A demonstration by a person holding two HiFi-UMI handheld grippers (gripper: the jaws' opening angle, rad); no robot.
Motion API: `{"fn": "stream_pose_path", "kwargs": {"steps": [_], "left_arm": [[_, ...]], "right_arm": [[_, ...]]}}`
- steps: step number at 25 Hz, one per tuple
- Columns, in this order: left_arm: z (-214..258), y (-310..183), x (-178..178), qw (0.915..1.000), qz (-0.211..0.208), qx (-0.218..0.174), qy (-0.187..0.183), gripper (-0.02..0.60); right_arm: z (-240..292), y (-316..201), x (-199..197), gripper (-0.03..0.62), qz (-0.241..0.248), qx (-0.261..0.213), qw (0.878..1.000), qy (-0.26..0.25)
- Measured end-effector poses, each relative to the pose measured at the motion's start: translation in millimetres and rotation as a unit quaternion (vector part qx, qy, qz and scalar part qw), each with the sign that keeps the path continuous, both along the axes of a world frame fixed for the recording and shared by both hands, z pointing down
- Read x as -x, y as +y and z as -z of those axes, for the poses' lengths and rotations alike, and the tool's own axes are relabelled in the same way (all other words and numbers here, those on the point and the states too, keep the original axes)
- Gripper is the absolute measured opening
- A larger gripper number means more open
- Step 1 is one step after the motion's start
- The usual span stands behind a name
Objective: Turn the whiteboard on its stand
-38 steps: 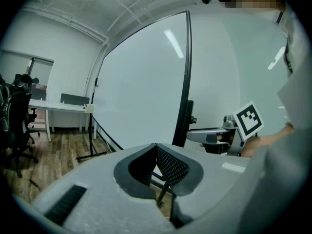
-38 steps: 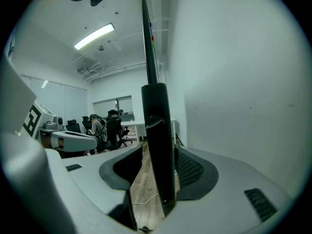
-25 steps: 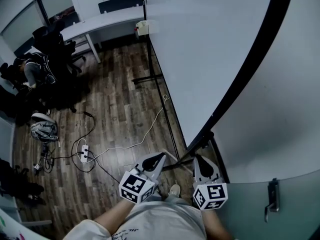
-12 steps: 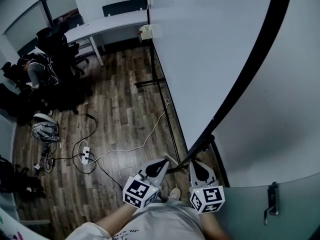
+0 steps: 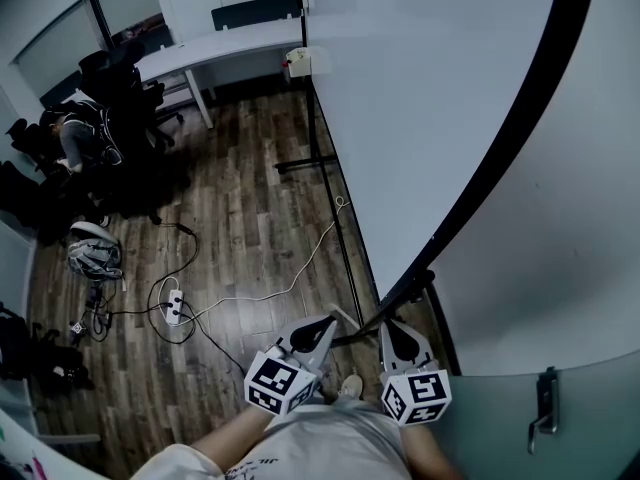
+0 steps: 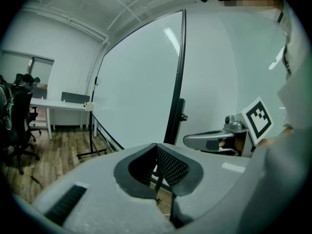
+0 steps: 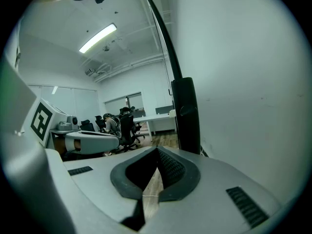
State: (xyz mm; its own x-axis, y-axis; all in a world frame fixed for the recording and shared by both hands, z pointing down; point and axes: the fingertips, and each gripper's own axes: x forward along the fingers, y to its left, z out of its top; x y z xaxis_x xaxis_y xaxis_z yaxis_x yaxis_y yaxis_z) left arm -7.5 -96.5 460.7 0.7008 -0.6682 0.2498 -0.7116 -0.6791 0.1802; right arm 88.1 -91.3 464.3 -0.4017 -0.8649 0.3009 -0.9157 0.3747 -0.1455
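Observation:
The big whiteboard [image 5: 430,98] fills the upper right of the head view, its black side frame [image 5: 500,138] running diagonally down to the stand's near post [image 5: 405,293]. The stand's far foot [image 5: 300,163] rests on the wood floor. My left gripper [image 5: 322,320] and right gripper [image 5: 388,323] hang low in front of me, just short of the near post, touching nothing. Both are shut and empty. The left gripper [image 6: 157,200] view shows the board face [image 6: 136,91]. In the right gripper [image 7: 142,195] view the black post [image 7: 185,116] stands close ahead.
A white cable [image 5: 290,273] and a power strip [image 5: 168,306] lie on the floor left of the stand. Beyond are a white desk [image 5: 220,43], dark office chairs [image 5: 120,88] and a seated person [image 5: 75,138]. A glass door with a handle [image 5: 545,398] is at my right.
Both grippers have drawn slightly closer together and nearer to my body. The right gripper's jaws have narrowed to shut. The view has shifted a little along the floor.

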Motion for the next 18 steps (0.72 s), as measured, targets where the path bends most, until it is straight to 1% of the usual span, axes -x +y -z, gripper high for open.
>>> {"fn": "stream_pose_path", "kwargs": {"steps": [18], "left_arm": [[2.9,-7.3,0.1,1.0,0.0,-0.002,0.001,0.009]], "right_arm": [[3.6,-9.8,4.3,0.005,0.015,0.002,1.0,0.005]]}}
